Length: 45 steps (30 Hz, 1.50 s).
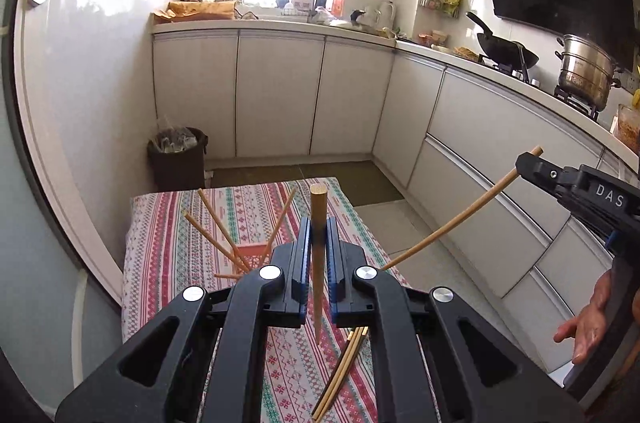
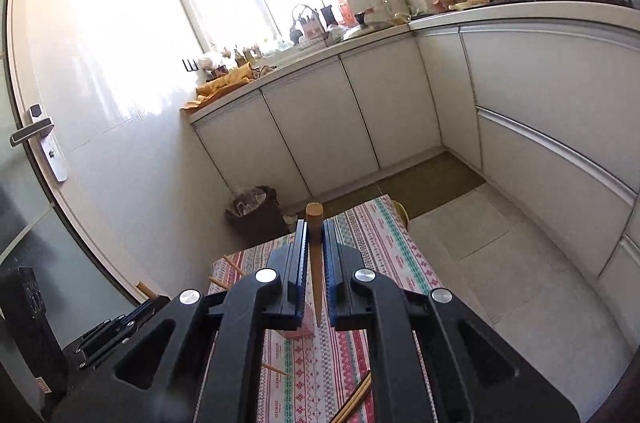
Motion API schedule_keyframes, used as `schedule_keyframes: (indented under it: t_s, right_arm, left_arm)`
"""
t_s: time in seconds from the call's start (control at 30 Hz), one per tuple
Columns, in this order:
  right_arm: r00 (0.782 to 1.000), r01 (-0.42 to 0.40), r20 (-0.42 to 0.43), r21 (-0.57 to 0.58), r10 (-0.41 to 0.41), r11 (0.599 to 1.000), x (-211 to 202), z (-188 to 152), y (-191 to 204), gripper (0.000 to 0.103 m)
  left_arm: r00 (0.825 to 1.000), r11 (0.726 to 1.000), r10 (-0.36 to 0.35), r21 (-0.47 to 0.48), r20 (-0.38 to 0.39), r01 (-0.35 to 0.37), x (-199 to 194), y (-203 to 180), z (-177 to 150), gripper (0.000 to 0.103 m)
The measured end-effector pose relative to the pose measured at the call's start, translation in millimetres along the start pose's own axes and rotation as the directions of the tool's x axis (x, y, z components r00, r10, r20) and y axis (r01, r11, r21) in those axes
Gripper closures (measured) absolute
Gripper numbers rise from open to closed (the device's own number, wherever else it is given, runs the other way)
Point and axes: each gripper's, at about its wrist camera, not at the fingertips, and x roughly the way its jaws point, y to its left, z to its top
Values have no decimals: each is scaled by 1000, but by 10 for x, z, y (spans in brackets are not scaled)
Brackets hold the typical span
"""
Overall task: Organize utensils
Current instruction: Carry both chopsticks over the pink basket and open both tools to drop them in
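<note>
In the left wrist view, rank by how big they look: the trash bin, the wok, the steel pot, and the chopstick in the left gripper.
1. Chopstick in the left gripper: longest, though nearness to the camera inflates it.
2. Trash bin.
3. Steel pot and wok: too alike to rank.

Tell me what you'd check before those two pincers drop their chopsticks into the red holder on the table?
1. Left gripper shut on its chopstick: ok.
2. Right gripper shut on its chopstick: ok.
3. Both sticks point tip down: ok.
4. Red holder upright with room: cannot tell, mostly hidden behind the left gripper; several chopsticks already lean in it.
5. Loose chopsticks still on the tablecloth: not ok, more to collect.
6. Bare hand clear of the path: ok.
</note>
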Motion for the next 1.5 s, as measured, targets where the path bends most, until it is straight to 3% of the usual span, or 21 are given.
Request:
schedule_keyframes:
  t_s: [0.4,0.8,0.93,1.0,1.1,1.3,1.5]
  right_arm:
    - [999,-41,15,19,41,999,116,75,-4,95]
    - [1000,-23,-10,20,24,1000,199,-18,-143,95]
    - [1000,-19,-21,17,19,1000,256,-52,-160,95]
    - [999,-20,-26,20,21,1000,289,-71,-160,95]
    - [999,-23,-33,19,23,1000,346,-108,-150,95]
    - [998,-35,-46,13,35,999,476,-142,-80,95]
    - [996,-70,-50,21,71,997,644,-127,74,95]
  left_arm:
    - [990,994,108,-15,90,-107,156,229,346,97]
    - [959,967,256,-18,120,-256,804,332,425,97]
    - [956,960,280,-35,84,-278,1120,436,346,95]
    - [963,964,266,-36,41,-265,1296,491,248,94]
    - [966,965,255,-50,-32,-257,1442,576,80,78]
    - [965,960,253,-135,62,-243,963,686,86,75]
    - [951,931,262,-303,166,-204,192,787,-38,59]
